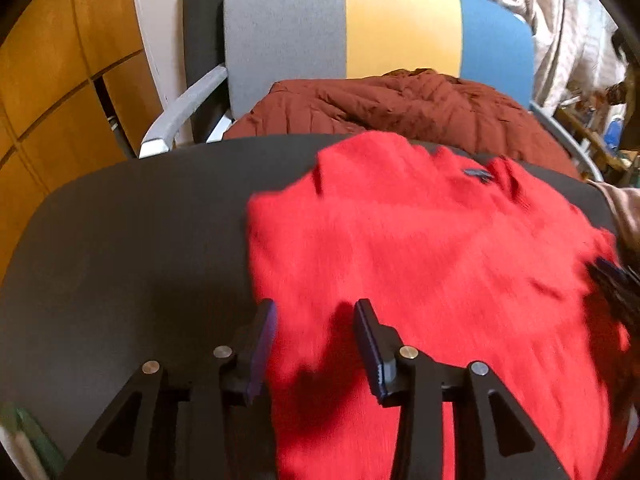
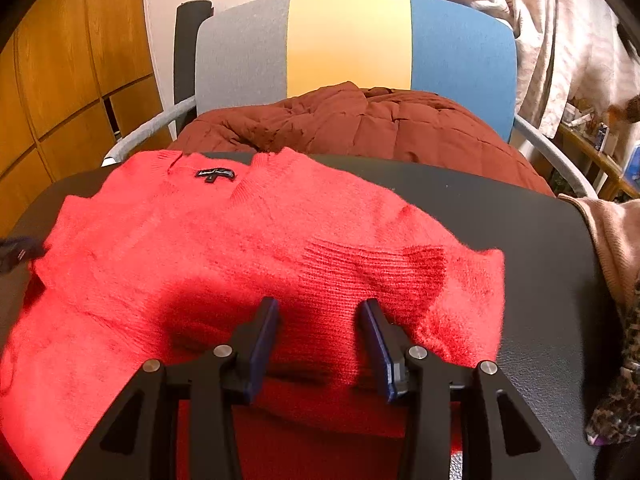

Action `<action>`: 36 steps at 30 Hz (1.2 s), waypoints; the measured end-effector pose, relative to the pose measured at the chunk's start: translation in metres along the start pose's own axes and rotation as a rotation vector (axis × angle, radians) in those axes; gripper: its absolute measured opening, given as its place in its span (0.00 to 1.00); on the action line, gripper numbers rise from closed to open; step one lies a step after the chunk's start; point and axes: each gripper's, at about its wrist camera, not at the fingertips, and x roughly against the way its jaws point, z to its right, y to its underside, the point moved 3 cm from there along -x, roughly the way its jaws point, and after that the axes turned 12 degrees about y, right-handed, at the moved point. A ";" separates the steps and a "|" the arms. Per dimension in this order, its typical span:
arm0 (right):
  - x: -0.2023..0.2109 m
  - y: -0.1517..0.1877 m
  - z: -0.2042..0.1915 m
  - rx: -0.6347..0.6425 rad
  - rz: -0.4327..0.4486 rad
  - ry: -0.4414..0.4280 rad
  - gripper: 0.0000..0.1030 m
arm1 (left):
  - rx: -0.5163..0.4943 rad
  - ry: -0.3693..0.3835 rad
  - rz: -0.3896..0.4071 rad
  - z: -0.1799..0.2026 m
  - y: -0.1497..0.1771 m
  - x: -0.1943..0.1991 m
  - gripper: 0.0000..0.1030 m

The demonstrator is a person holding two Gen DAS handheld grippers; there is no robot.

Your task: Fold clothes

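Observation:
A red knitted sweater (image 1: pixel 420 248) lies on a black table (image 1: pixel 132 240), collar and dark neck label (image 2: pixel 215 175) toward the far edge. Its sides look folded inward. My left gripper (image 1: pixel 316 312) is open and empty, low over the sweater's near left edge. My right gripper (image 2: pixel 320 308) is open and empty, low over the near right part of the sweater (image 2: pixel 240 248), where a ribbed cuff (image 2: pixel 372 264) lies on top. The other gripper shows blurred at the right edge of the left wrist view (image 1: pixel 612 280) and at the left edge of the right wrist view (image 2: pixel 16 252).
A chair (image 2: pixel 348 44) with a grey, yellow and blue back stands behind the table and holds a rust-brown quilted jacket (image 2: pixel 360 128). Tan and leopard-print garments (image 2: pixel 616 264) lie at the table's right edge. Wooden cabinets (image 1: pixel 48 92) stand left.

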 end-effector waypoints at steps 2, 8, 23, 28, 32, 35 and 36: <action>0.001 -0.002 0.000 0.000 -0.006 -0.003 0.44 | -0.004 0.035 -0.008 0.008 0.023 0.013 0.40; 0.070 0.039 0.021 -0.026 -0.016 -0.186 0.51 | -0.027 0.066 -0.011 0.024 0.107 0.058 0.40; 0.148 0.213 0.116 -0.296 -0.132 -0.377 0.86 | 0.215 0.165 0.074 0.001 0.200 0.104 0.40; 0.155 0.219 0.088 -0.282 -0.153 -0.542 1.00 | 0.251 0.222 0.082 0.000 0.215 0.111 0.40; 0.157 0.223 0.077 -0.311 -0.128 -0.587 1.00 | 0.323 0.279 0.070 -0.004 0.227 0.119 0.40; 0.157 0.221 0.070 -0.311 -0.116 -0.599 1.00 | 0.333 0.317 0.052 -0.002 0.227 0.118 0.38; 0.157 0.221 0.067 -0.297 -0.121 -0.603 1.00 | 0.326 0.339 0.043 0.002 0.226 0.118 0.38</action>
